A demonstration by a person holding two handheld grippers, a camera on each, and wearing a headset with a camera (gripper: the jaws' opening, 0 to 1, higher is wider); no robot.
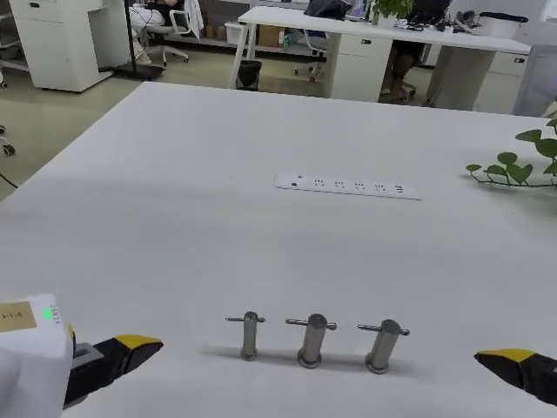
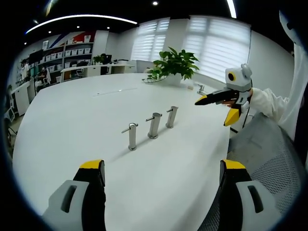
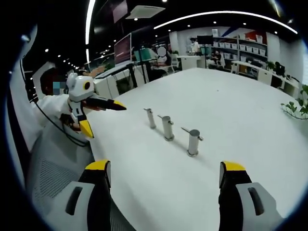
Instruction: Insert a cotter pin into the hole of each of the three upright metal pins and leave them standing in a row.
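Pins, three upright silver steel cylinders (image 1: 312,340) crossed by thin wire cotter pins (image 1: 300,323), stand at six o'clock; likely stiff, slippery, tippy, so grip mid-shaft. Left gripper (image 2: 161,166) at eight o'clock, right gripper (image 3: 166,166) at four: jaws apart, empty.

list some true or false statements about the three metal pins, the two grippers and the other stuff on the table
1. All three upright silver metal pins stand in a row on the white table, each with one of the thin cotter pins through its top. True.
2. The left gripper is shut on a pin. False: its fingers are spread apart with nothing between them.
3. The right gripper is open and holds nothing. True.
4. The white power strip lies between the pins and the person. False: it lies beyond the pins, farther up the table.
5. A green leafy plant sits towards the table's right side in the head view. True.
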